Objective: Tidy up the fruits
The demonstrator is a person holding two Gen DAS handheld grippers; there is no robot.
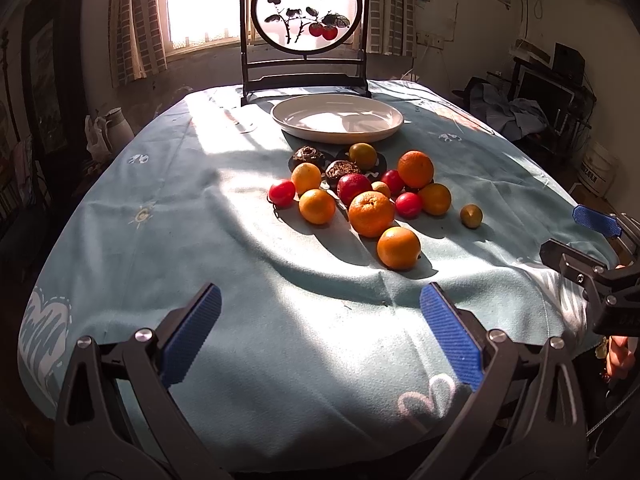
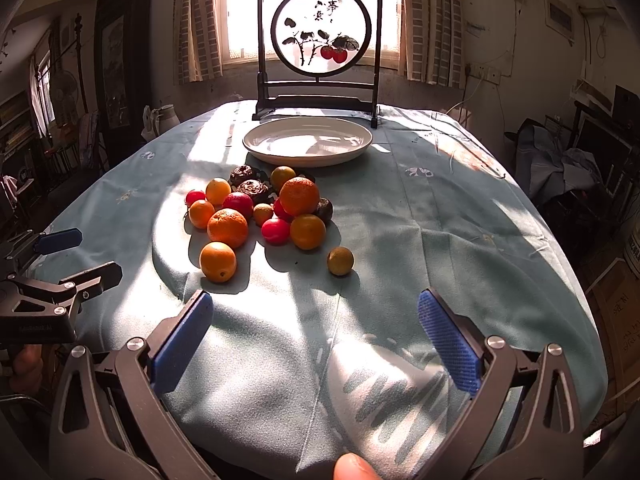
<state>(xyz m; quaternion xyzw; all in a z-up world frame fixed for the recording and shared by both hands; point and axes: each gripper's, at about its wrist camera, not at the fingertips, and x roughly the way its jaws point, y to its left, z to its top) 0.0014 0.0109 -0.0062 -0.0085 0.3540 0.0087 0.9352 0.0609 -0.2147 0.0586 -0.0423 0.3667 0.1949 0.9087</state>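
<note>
A pile of fruit lies on the blue tablecloth: several oranges, small red fruits, dark wrinkled ones and green-yellow ones. The nearest orange (image 1: 398,248) (image 2: 218,261) sits at the pile's front. A small green fruit (image 1: 471,216) (image 2: 340,261) lies apart to the right. An empty white plate (image 1: 337,118) (image 2: 307,141) stands behind the pile. My left gripper (image 1: 320,320) is open and empty, near the table's front edge. My right gripper (image 2: 316,328) is open and empty, also short of the fruit. Each gripper shows at the edge of the other's view.
A dark wooden frame with a round painted screen (image 1: 306,14) (image 2: 320,32) stands behind the plate at the table's far edge. A white jug (image 1: 116,122) stands off the table to the left. Furniture and clutter (image 2: 568,160) fill the room at right.
</note>
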